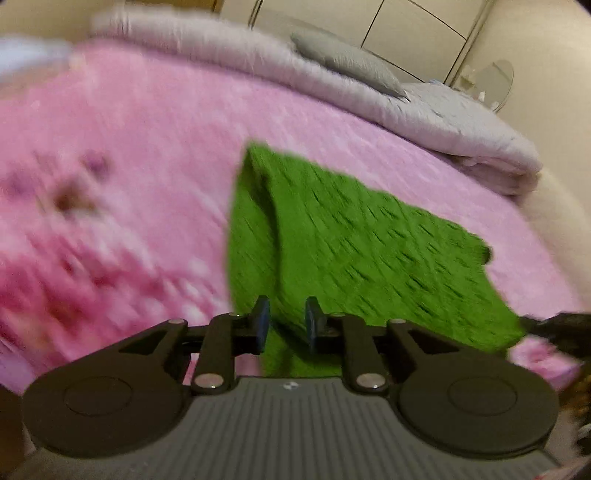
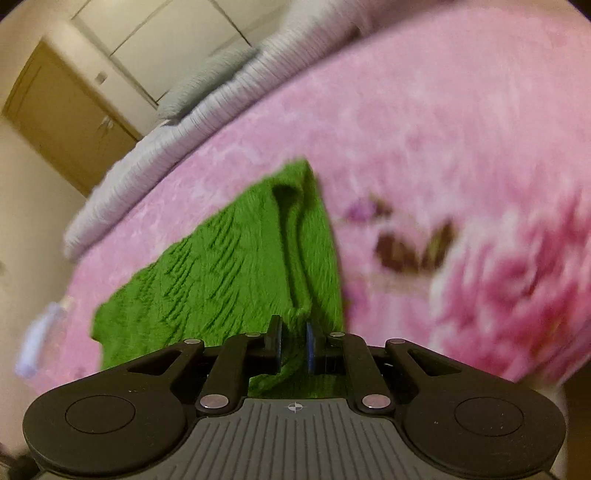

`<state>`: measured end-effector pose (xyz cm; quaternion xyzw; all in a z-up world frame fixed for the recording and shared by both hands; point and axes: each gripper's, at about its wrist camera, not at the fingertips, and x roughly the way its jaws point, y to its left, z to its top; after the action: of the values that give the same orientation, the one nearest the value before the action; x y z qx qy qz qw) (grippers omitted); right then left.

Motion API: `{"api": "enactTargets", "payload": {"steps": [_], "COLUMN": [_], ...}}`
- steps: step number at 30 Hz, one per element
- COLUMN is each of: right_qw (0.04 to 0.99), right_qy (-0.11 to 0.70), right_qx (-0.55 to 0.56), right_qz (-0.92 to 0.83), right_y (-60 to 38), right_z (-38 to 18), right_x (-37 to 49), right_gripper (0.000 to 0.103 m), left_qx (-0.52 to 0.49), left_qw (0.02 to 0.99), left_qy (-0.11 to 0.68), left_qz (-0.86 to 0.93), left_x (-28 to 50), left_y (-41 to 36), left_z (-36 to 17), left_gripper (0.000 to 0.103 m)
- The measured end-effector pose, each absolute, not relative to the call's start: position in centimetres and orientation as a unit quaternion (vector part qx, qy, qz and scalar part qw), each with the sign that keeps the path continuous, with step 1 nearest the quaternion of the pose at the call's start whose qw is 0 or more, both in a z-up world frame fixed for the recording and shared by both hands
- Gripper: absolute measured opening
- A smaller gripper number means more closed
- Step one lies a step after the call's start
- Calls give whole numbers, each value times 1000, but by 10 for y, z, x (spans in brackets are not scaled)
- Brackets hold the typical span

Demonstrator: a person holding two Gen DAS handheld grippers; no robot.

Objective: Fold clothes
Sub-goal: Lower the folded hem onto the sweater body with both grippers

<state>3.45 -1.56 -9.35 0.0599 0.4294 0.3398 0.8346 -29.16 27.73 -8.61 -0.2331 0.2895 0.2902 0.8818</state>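
A green knitted garment [image 1: 351, 240] lies partly folded on the pink flowered bedspread [image 1: 147, 129], with a raised fold running away from me. My left gripper [image 1: 287, 325] is shut on its near edge, and the thick knit fills the gap between the blue pads. In the right wrist view the same garment [image 2: 229, 266] stretches away to the left, and my right gripper [image 2: 293, 347] is shut on a bunched edge of it. At the right border of the left wrist view a dark shape [image 1: 554, 328] touches the garment's corner. Both views are motion-blurred.
A rolled grey duvet [image 1: 258, 55] and a grey pillow [image 1: 347, 62] lie along the far side of the bed. White wardrobe doors [image 1: 406, 22] stand behind them. A round glass side table [image 1: 495, 81] is at the far right, and a brown door [image 2: 62, 110] is in the wall.
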Motion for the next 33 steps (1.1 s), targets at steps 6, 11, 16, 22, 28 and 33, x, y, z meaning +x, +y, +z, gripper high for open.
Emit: {"api": "enactTargets", "payload": {"steps": [6,11,16,22,28,33], "right_qw": [845,806,824,838,833,827], "right_qy": [351,417,391,336,338,367], "right_qx": [-9,-65,-32,-39,-122,-77], "right_qz": [403,415,409,427,420,418], "right_y": [10,23,12,69,127,115], "right_z": [-79,-119,-81,-76,-134,-147], "right_x": [10,9,39,92,128,153], "right_gripper": [10,10,10,10,10,10], "left_qx": [-215,-223,-205,-166,-167,-179], "left_qw": [895,878,897,909,886,877], "left_qy": [297,331,291,275,324,333], "left_qz": [254,265,261,265,285,296], "left_x": [-268,-254,-240,-180,-135,-142], "left_y": [270,269,302,354,406,402], "left_z": [-90,-119,-78,-79,-129,-129], "left_gripper": [15,15,14,14,16,15]}}
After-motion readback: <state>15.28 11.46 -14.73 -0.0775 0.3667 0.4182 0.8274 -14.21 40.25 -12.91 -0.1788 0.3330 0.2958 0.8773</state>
